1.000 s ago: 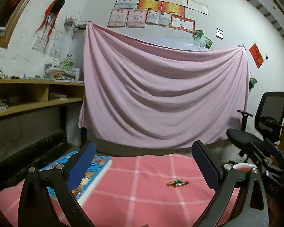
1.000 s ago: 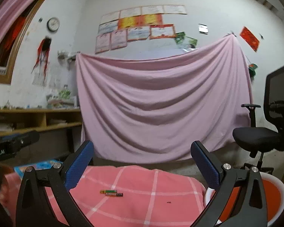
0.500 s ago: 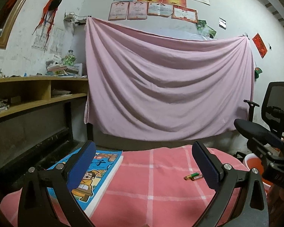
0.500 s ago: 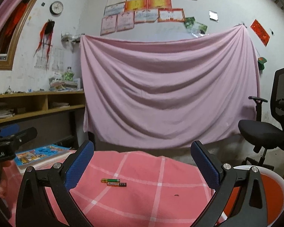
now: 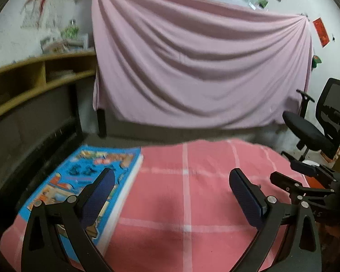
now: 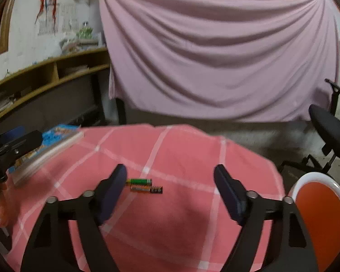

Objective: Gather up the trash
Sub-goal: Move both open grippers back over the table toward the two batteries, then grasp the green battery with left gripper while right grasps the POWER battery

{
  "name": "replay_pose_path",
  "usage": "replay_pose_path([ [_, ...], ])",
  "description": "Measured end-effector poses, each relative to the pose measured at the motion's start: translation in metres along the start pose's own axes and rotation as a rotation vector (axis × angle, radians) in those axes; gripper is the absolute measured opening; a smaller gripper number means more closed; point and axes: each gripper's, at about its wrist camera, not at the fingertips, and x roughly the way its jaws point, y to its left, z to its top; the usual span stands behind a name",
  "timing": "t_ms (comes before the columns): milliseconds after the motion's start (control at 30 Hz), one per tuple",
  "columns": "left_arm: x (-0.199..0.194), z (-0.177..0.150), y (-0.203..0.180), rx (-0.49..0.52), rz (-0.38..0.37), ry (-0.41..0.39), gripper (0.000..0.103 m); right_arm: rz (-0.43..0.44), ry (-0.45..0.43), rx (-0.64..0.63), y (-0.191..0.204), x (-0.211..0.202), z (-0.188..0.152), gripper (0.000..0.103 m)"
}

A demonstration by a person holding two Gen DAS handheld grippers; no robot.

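Both the left gripper (image 5: 171, 184) and right gripper (image 6: 170, 178) hung spread apart over the desk (image 6: 181, 154), two batteries (image 6: 145, 185) lying mid-desk, a book (image 5: 97, 181) at its left edge.

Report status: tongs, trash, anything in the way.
Left tongs open, empty, over the cloth beside the book. Right tongs open, empty, above two batteries. Orange bin at right. Nothing blocks the batteries.

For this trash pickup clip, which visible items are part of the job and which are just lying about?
Part of the job:
green battery
orange-and-black battery
orange bin
right gripper, open
left gripper, open

Just lying about:
blue book
office chair
pink sheet
wooden shelf
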Motion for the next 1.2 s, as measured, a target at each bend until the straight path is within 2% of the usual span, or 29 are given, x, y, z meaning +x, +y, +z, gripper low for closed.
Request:
replay_pose_path([
  [167,0.024,-0.004,-0.004,0.0,-0.046,0.109,0.072,0.047,0.106,-0.026,0.006,0.017,-0.002,0.07],
  [333,0.043,-0.007,-0.009,-0.011,-0.097,0.197,0.06,0.08,0.186,-0.033,0.007,0.03,-0.004,0.065],
  [500,0.057,-0.007,-0.014,-0.026,-0.127,0.243,0.059,0.11,0.245,-0.047,0.01,0.041,-0.005,0.063],
  [633,0.059,-0.005,-0.016,-0.033,-0.142,0.258,0.059,0.116,0.253,-0.038,0.006,0.039,-0.006,0.041],
  [800,0.065,-0.003,-0.018,-0.05,-0.18,0.284,0.056,0.123,0.25,-0.02,-0.001,0.036,-0.006,0.04],
  [1033,0.073,0.001,-0.039,0.01,-0.258,0.313,0.054,0.055,0.237,0.023,-0.03,0.025,-0.009,0.04],
  [1100,0.081,0.002,-0.05,0.043,-0.282,0.331,0.048,0.046,0.236,0.044,-0.039,0.023,-0.011,0.04],
  [1167,0.089,0.003,-0.062,0.085,-0.301,0.359,0.037,0.043,0.236,0.064,-0.047,0.021,-0.012,0.04],
  [1200,0.094,0.004,-0.068,0.106,-0.306,0.37,0.035,0.045,0.235,0.072,-0.05,0.02,-0.012,0.04],
])
